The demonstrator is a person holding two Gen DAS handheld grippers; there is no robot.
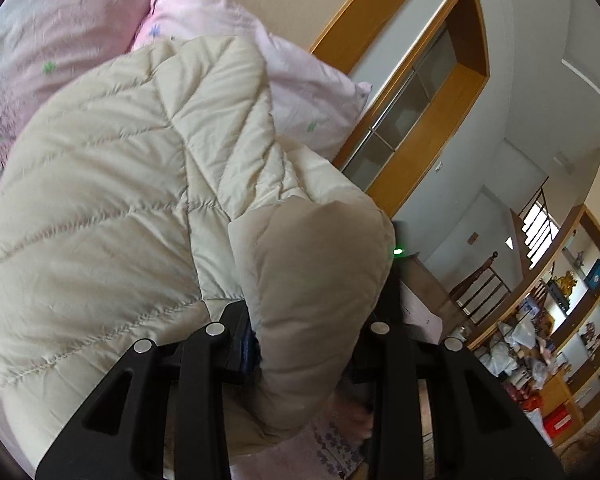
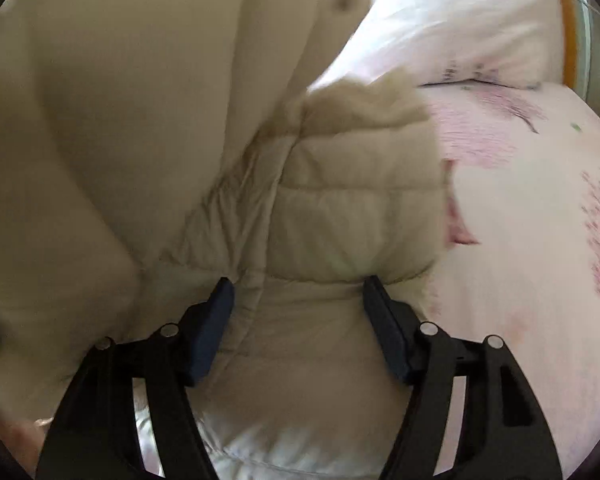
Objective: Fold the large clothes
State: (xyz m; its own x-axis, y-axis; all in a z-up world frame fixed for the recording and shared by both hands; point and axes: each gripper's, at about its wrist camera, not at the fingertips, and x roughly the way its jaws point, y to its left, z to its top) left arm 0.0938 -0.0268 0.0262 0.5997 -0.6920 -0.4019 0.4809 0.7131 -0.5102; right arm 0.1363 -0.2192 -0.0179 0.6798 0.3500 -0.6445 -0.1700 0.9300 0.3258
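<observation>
A cream quilted puffer jacket (image 1: 112, 184) fills both wrist views and lies bunched on a bed with a pink flowered sheet (image 2: 520, 240). In the left wrist view a padded fold of the jacket (image 1: 316, 300) hangs down between the two fingers of the left gripper (image 1: 312, 320), covering the space between them; the fingers stand apart with the cloth bulging through, and whether they actually pinch it cannot be told, since the fold hides the right finger's pad. Beyond and to the left of those fingers the jacket's stitched panels spread out over the sheet, and past them lies a pink pillow (image 1: 236, 40) against a cream wall. To the right of the fingers a wood-framed window (image 1: 428, 92) shows, and further right, low down, wooden shelves (image 1: 556, 320) crowded with small things. In the right wrist view the right gripper (image 2: 298, 292) has its fingers (image 2: 216, 320) spread wide, one on either side of a quilted section of the jacket, with their tips pressed into the cloth; nothing is squeezed between them. Just ahead of these fingers sits a strip of pale fur trim (image 2: 360, 104), and up to the left a smooth flap with a snap button (image 2: 343, 0). The sheet runs off to the right of the fingers.
</observation>
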